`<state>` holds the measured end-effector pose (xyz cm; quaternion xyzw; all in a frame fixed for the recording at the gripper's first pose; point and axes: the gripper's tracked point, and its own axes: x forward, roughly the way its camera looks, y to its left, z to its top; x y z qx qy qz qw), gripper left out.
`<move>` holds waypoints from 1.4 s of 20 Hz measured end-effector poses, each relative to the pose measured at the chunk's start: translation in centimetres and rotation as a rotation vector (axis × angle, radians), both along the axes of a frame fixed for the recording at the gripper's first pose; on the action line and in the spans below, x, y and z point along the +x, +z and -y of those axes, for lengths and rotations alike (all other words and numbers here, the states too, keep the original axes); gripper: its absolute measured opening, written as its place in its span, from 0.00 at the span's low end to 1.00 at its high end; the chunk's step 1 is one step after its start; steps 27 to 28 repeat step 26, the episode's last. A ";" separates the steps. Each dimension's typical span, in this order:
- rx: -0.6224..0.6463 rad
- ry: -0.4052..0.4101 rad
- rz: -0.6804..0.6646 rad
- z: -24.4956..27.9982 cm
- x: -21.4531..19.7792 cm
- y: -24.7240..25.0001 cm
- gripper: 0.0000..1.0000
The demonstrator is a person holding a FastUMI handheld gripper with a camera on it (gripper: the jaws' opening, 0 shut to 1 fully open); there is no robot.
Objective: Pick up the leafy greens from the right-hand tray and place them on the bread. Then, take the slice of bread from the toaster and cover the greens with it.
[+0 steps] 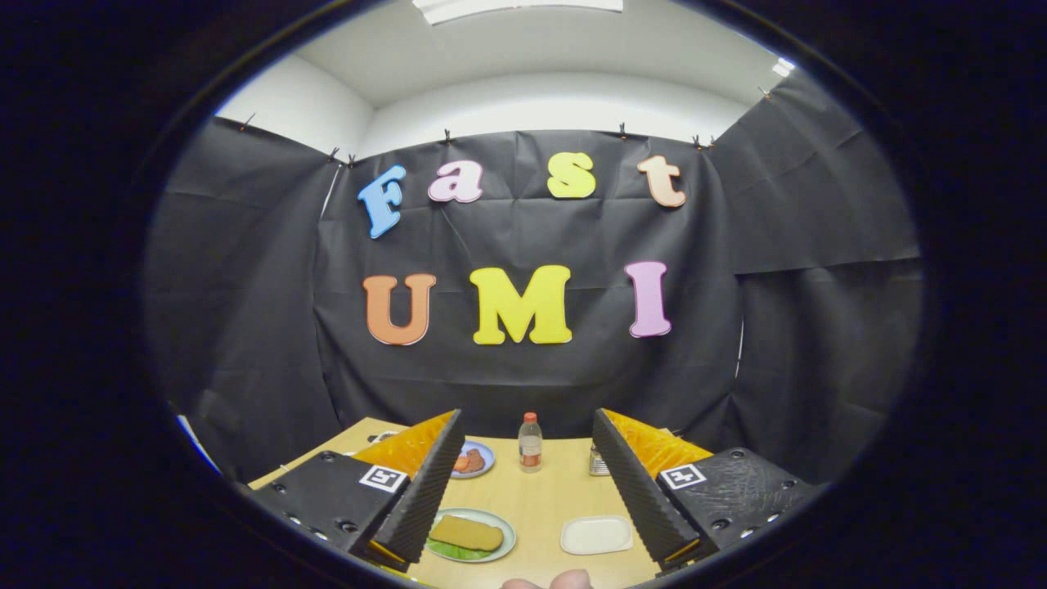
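My gripper (527, 421) is open and held above the wooden table (536, 499), its two black ridged fingers (425, 491) spread wide with nothing between them. Below and between the fingers lies a pale green plate (505, 533). On it a tan bread slice (466, 533) rests on top of leafy greens (450, 550), which peek out under its near edge. To the right of the plate sits a small white tray (596, 534), its surface plain white.
A bottle with a red cap (530, 442) stands at the table's far edge. A blue plate with reddish slices (472, 460) lies left of the bottle, and a small can (598, 463) shows behind the right finger. A person's fingertips (550, 582) show near the table's front.
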<state>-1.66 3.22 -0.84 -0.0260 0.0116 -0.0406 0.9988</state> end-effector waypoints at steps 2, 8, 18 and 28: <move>-0.001 0.001 0.001 -0.1 0.0 0.1 0.96; 0.003 -0.004 0.001 0.2 0.0 0.1 0.96; -0.012 -0.009 0.004 0.7 0.2 0.1 0.96; -0.009 -0.012 0.003 1.3 0.3 0.1 0.96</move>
